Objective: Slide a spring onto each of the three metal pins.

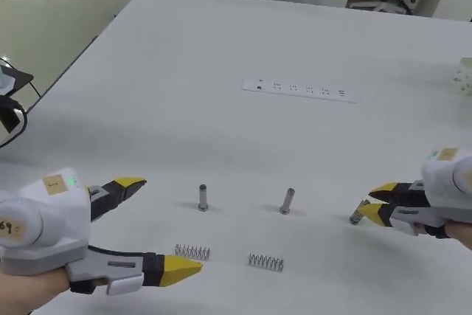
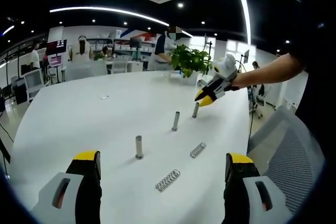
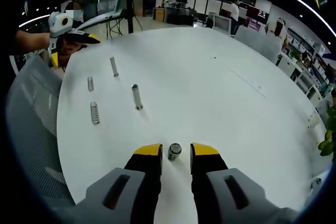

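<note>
Right tool [image 3: 176,149], pin [image 3: 174,153] between tips

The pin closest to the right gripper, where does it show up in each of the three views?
Head view: the pin sits lower right, at the right gripper tips.
Left gripper view: right of centre, below the right gripper.
Right gripper view: bottom centre, between the jaws.
Shared landmark: the middle pin, its nearest neighbour.
</note>
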The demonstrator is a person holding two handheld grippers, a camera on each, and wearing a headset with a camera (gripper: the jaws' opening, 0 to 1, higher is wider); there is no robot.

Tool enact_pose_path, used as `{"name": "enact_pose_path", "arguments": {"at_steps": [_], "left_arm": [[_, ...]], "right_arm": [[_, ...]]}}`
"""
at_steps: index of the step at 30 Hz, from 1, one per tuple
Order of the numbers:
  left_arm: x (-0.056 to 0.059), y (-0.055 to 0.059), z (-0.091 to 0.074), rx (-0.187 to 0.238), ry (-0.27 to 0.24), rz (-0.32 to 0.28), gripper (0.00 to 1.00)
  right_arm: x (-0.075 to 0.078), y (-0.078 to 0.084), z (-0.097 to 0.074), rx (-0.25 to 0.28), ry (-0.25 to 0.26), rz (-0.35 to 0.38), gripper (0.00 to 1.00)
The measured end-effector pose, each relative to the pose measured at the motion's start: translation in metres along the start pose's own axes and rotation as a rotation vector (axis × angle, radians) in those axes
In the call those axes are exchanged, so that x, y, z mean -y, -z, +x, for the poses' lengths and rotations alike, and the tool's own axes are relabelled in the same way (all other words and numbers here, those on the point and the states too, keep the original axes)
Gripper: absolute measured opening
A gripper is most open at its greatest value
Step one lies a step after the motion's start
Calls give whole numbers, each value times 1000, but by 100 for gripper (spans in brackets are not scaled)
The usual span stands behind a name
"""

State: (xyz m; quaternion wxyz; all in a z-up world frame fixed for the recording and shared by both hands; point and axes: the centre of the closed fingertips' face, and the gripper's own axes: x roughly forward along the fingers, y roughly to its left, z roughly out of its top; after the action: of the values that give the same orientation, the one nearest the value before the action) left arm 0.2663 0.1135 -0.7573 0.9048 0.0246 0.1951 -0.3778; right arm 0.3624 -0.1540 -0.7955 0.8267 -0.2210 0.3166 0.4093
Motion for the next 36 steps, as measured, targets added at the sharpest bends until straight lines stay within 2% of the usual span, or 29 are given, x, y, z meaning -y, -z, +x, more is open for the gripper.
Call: {"name": "enact_pose_path", "arguments": {"at_steps": [9, 22, 29, 36], "left_arm": [[0, -3, 0, 0, 1, 3, 96], [1, -3, -1, -3, 5, 5, 96], [2, -4, 0, -5, 7, 4, 96], [3, -5, 0, -3, 12, 9, 96]], "right_arm": [[1, -3, -11, 22, 7, 6, 23], [-13, -10, -24, 64, 4, -5, 22], [-30, -21, -29, 105, -29, -22, 22], [-59, -29, -25, 133, -85, -38, 22]]}}
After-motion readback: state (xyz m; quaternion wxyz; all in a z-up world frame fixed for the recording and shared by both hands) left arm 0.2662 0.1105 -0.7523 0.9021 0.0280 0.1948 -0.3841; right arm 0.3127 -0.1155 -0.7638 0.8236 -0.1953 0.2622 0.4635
